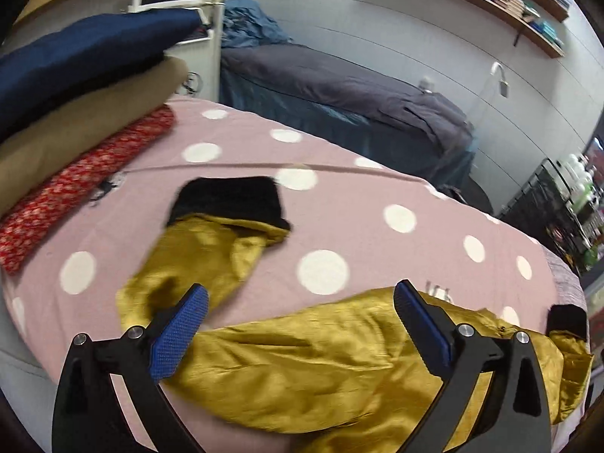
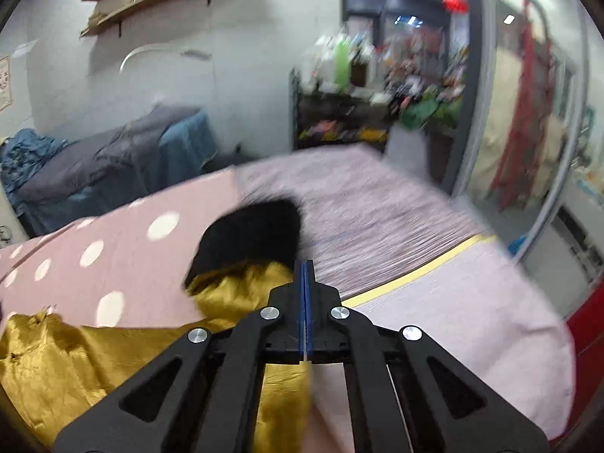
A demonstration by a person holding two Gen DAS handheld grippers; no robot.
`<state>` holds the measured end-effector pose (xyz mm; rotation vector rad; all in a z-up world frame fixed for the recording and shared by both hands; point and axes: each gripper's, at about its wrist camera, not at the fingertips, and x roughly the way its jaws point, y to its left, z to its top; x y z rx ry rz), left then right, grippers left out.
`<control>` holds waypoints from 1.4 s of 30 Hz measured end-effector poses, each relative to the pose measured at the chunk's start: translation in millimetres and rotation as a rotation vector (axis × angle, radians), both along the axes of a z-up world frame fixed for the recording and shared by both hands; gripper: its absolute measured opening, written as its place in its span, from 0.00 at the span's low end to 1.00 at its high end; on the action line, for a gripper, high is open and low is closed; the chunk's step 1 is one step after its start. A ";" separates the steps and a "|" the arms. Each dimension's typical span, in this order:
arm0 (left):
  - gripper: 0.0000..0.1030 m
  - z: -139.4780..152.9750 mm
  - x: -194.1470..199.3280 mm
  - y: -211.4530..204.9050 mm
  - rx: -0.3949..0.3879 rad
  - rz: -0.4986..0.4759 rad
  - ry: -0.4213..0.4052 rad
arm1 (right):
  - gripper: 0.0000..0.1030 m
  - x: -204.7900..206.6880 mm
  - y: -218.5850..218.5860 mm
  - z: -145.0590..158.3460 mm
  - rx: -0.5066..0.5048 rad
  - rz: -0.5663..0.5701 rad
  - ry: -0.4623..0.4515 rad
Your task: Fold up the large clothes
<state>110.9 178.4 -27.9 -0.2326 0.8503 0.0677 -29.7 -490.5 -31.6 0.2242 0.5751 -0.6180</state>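
Note:
A shiny mustard-gold garment (image 1: pixel 302 370) with black cuffs (image 1: pixel 230 200) lies on the pink polka-dot bed cover (image 1: pixel 339 204). One sleeve stretches away to the far left, the other black cuff (image 1: pixel 568 321) shows at the right. My left gripper (image 1: pixel 300 298) is open and hovers just above the garment's body, holding nothing. In the right wrist view the garment (image 2: pixel 56 370) lies at lower left, its black cuff (image 2: pixel 253 234) just ahead. My right gripper (image 2: pixel 306 264) is shut beside the sleeve's edge; whether fabric is pinched between the pads is not visible.
A stack of folded clothes, navy, tan and red-patterned (image 1: pixel 83 113), sits at the left of the bed. A second bed with grey bedding (image 1: pixel 339 90) stands behind. A black rack with bottles (image 1: pixel 558 204) is at right. A striped lilac sheet (image 2: pixel 377 204) covers the bed's right part.

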 end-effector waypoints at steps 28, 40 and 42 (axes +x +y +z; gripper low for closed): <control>0.62 -145.7 81.8 -140.3 0.095 -0.724 0.358 | 0.46 168.9 207.2 -85.5 0.518 0.828 0.353; 0.07 -64.3 35.2 -135.1 0.091 -0.677 0.106 | 0.06 124.1 222.8 -36.5 0.246 0.814 0.203; 0.07 -27.4 38.4 -137.0 0.088 -0.642 -0.005 | 0.06 121.8 220.9 -3.7 0.170 0.813 0.129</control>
